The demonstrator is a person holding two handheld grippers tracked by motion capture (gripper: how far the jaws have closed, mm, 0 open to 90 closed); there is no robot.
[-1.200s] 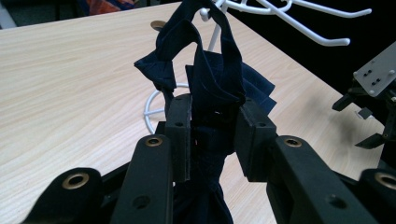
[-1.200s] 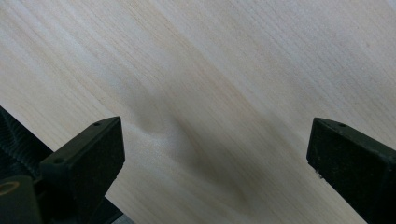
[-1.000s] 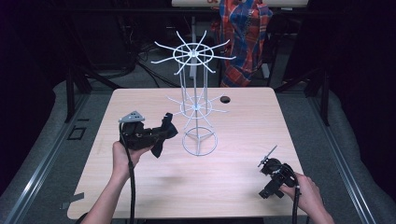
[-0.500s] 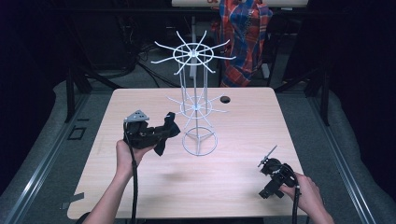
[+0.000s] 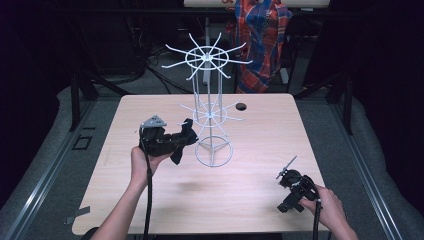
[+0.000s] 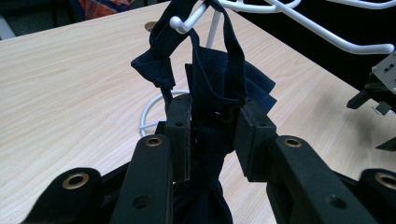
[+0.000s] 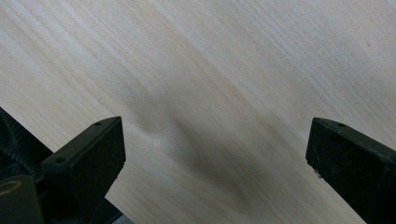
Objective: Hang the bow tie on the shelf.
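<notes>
A white wire rack (image 5: 209, 100) with two tiers of hooked arms stands on the table's middle. My left gripper (image 5: 186, 134) sits just left of the rack's lower tier, shut on a dark navy cloth (image 5: 179, 150) that hangs from the jaws. In the left gripper view the pads (image 6: 181, 126) pinch the cloth (image 6: 219, 70), and one of its strap loops lies over a white hook tip (image 6: 186, 21). Near the front right corner my right gripper (image 5: 293, 192) is low over the table. Its jaws (image 7: 215, 144) stand wide open over bare wood, holding nothing.
The rack's ring base (image 5: 214, 152) rests on the light wooden table (image 5: 260, 140). A small dark hole (image 5: 241, 106) marks the tabletop behind the rack. A plaid garment (image 5: 262, 35) stands beyond the far edge, with dark floor and cables around.
My left gripper has shifted a little to the right, toward the rack, carrying the cloth. The right gripper has stayed put.
</notes>
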